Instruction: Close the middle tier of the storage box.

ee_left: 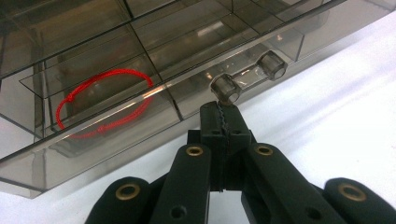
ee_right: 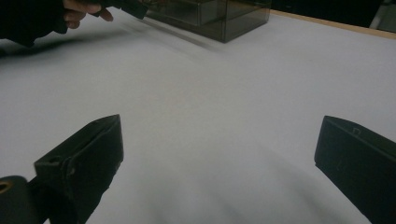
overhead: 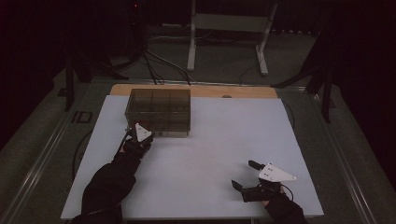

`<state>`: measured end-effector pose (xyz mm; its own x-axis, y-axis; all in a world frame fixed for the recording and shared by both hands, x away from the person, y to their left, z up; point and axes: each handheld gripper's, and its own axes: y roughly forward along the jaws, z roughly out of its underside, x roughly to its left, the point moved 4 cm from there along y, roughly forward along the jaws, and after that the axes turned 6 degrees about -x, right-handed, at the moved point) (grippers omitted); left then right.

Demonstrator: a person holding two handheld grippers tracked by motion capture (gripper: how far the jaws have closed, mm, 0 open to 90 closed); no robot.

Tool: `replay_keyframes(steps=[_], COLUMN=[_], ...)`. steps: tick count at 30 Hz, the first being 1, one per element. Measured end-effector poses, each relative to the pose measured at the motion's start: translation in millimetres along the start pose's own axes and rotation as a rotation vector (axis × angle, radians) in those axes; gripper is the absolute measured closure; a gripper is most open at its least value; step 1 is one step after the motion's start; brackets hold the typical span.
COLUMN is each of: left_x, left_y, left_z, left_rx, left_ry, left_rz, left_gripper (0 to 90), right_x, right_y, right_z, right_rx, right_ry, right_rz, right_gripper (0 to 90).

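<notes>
Drawer handle [ee_left: 250, 77] | my left gripper [ee_left: 219, 109] jaws clenched at its near post | smooth, rigid plastic, slippery, grip bar centre | right gripper [overhead: 247, 175] jaws released

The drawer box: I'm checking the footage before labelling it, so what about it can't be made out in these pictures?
- High view: the smoky drawer box is dark and small; the handle and contents are unreadable.
- Left gripper view: the frame edges cut off the box; the left gripper is shut at the handle, hiding its near end. A red string loop is blurred by the tinted wall.
- Right gripper view: the box is cropped at the top.
</notes>
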<state>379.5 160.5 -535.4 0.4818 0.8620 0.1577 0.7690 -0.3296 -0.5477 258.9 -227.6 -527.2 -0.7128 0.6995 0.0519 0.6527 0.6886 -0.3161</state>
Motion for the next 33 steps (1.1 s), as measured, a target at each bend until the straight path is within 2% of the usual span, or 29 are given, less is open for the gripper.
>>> replay_keyframes(steps=[33], left_x=[5.8], left_y=[8.9], left_z=[-6.5], left_rx=[0.017], left_ry=[0.005], left_rz=[-0.019], left_gripper=[90.0], right_x=[-0.5], right_y=[-0.7], right_z=[0.3], right_rx=[0.002], right_ry=[0.001], right_rz=[0.001], right_gripper=[1.3])
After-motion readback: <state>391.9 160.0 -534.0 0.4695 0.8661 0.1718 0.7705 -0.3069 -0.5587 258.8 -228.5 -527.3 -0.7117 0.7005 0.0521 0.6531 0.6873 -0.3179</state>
